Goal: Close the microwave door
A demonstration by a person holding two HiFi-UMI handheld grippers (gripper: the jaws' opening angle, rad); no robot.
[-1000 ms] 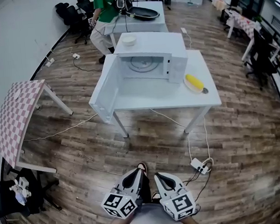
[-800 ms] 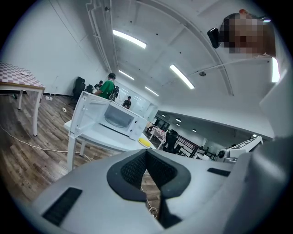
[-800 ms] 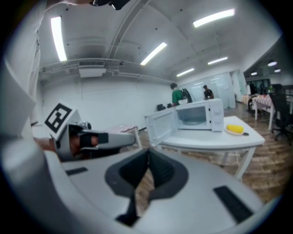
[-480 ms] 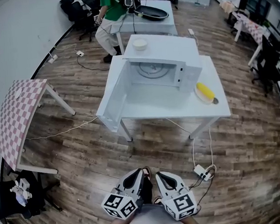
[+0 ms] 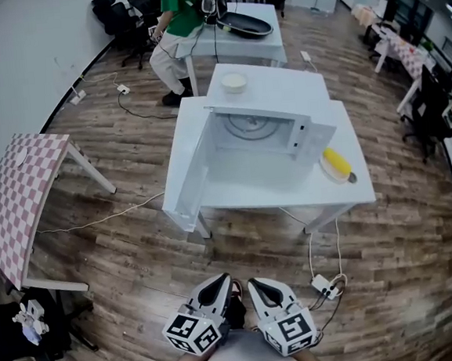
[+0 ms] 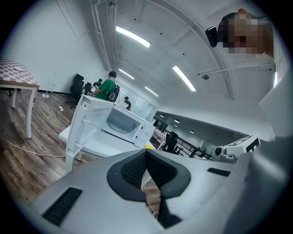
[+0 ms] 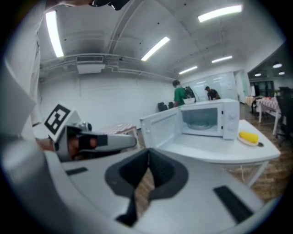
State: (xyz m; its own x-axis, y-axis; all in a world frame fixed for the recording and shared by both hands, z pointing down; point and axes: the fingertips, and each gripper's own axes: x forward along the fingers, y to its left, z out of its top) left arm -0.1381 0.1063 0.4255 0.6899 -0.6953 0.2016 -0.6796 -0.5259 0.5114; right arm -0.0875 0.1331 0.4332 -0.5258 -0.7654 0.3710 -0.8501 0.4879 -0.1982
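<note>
A white microwave [image 5: 272, 95] stands on a white table [image 5: 290, 190] in the middle of the head view. Its door [image 5: 186, 171] hangs wide open to the left, past the table's edge, and the glass turntable shows inside. My left gripper [image 5: 222, 281] and right gripper [image 5: 255, 284] sit side by side at the bottom of that view, far from the table, both shut and empty. The left gripper view shows the microwave [image 6: 122, 124] and door [image 6: 84, 119] beyond the shut left gripper [image 6: 146, 153]. In the right gripper view the microwave [image 7: 208, 118] and door [image 7: 160, 129] lie past the right gripper [image 7: 149, 153].
A yellow item on a plate [image 5: 336, 164] lies right of the microwave, and a bowl [image 5: 235, 81] rests on top of it. A checkered table [image 5: 15, 198] stands at left. A power strip [image 5: 324, 287] and cables lie on the wood floor. A person in green [image 5: 178, 11] stands behind.
The table and microwave have drifted right and a little nearer in the head view. The door stays open, and both grippers stay low and shut.
</note>
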